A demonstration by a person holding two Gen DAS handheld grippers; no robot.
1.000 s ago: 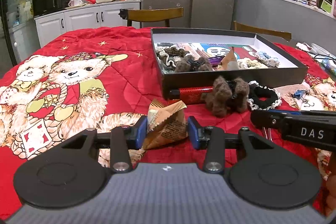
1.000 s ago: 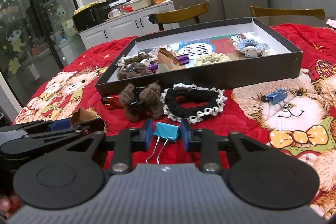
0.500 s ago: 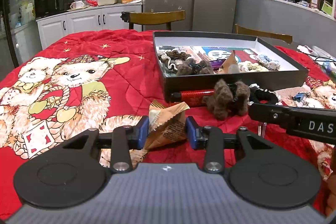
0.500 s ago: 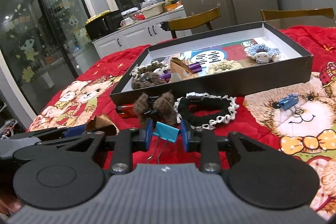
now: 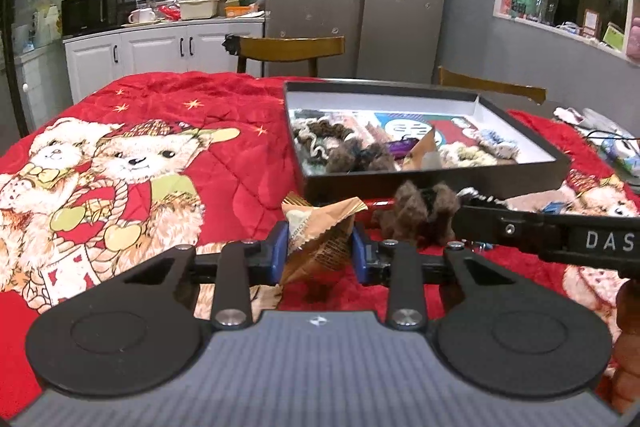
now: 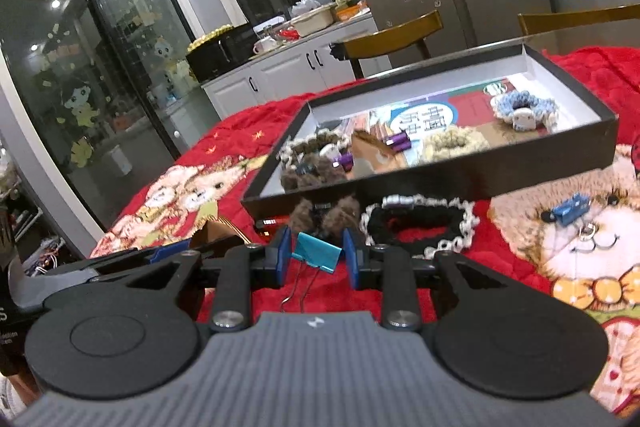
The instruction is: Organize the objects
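Observation:
My left gripper (image 5: 320,247) is shut on a tan snack wrapper (image 5: 320,235) and holds it above the red bear blanket. My right gripper (image 6: 316,255) is shut on a teal binder clip (image 6: 318,254), lifted off the blanket with its wire handles hanging. A black shallow box (image 5: 432,179) (image 6: 440,179) ahead holds scrunchies, a purple item and another tan wrapper. In front of the box lie a brown fuzzy hair tie (image 6: 320,215) (image 5: 420,211), a black lace scrunchie (image 6: 416,223) and a red tube (image 6: 268,225).
A small blue binder clip (image 6: 568,213) lies on the bear print to the right. The right gripper's arm (image 5: 540,231) crosses the left wrist view at right. Wooden chairs (image 5: 292,51) stand behind the table. Cabinets and a fridge stand further back.
Both grippers have risen, each with its object held. The right gripper has tilted and lifted the clip off the blanket. The box looks lower in both views.

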